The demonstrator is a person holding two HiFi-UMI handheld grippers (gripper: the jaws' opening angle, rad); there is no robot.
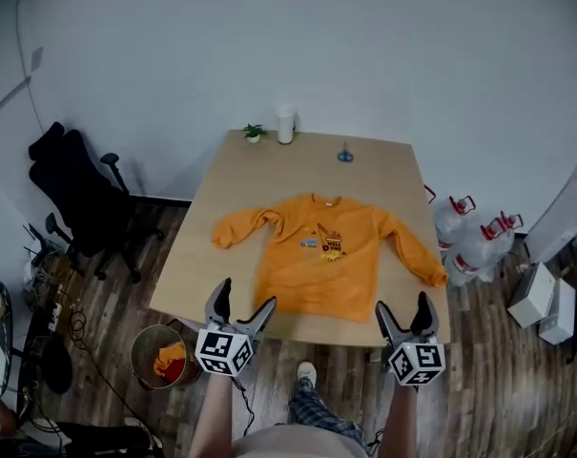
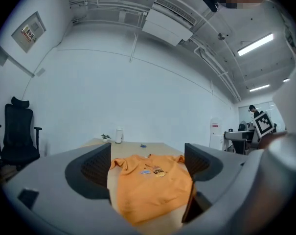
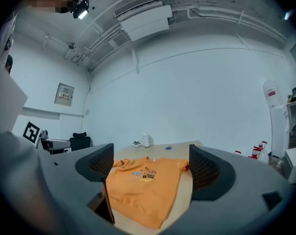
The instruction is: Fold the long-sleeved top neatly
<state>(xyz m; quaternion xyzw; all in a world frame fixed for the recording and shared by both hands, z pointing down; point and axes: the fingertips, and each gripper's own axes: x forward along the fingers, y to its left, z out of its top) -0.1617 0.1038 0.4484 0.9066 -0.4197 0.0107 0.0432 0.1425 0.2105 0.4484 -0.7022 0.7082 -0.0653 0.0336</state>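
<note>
**Insp.:** Garment status?
**Asst.:** Orange long-sleeved fabric top w/ small printed chest graphic (image 1: 312,265) lies flat, front up, unfolded, on the light wooden rectangular table (image 1: 383,170). Collar twd far edge, hem just inside near edge.

**Insp.:** Sleeves?
**Asst.:** 2, both out. The one at head view's left is bent and rumpled, cuff near table's left side. The other runs straight, down and outward, cuff at table's right edge.

**Insp.:** Left gripper?
**Asst.:** Left gripper (image 1: 244,299) is held at the near edge, by the hem's left corner. Jaws wide apart. Its own view shows the top lying further off between them, nothing gripped.

**Insp.:** Right?
**Asst.:** Right gripper (image 1: 402,307) is at the near edge, beside the hem's right corner, not on the cloth. Jaws wide apart, nothing held.

**Insp.:** Other items on table?
**Asst.:** 3 along the far edge, well apart from the top: small green potted plant (image 1: 254,133), white cylindrical container (image 1: 286,124) just beside it, and a small blue item (image 1: 345,156), too small to ID.

**Insp.:** Surroundings?
**Asst.:** Black office chair (image 1: 83,198) left of table. Round bin w/ orange and red contents (image 1: 164,356) on the floor near the left gripper. Clear water bottles w/ red handles (image 1: 479,246) on the floor at right.
</note>
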